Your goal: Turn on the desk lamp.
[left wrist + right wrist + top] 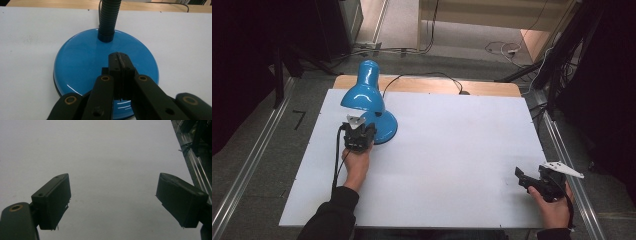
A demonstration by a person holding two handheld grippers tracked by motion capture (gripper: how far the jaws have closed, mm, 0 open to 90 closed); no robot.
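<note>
A shiny blue lamp (pixel 371 102) stands near the tabletop's (pixel 452 150) far left corner. The left tool (pixel 119 62) is squeezed closed over its round base (pixel 82 67). The left tool's camera shows the ribbed neck (pixel 109 17). The right tool (pixel 113 200) gapes wide near the right edge.

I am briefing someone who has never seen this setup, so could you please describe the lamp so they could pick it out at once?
Start at the white table and look to its far left part. There stands the desk lamp, by the left claw, which is shut over its round base. It is glossy bright blue with a ribbed neck.
</note>
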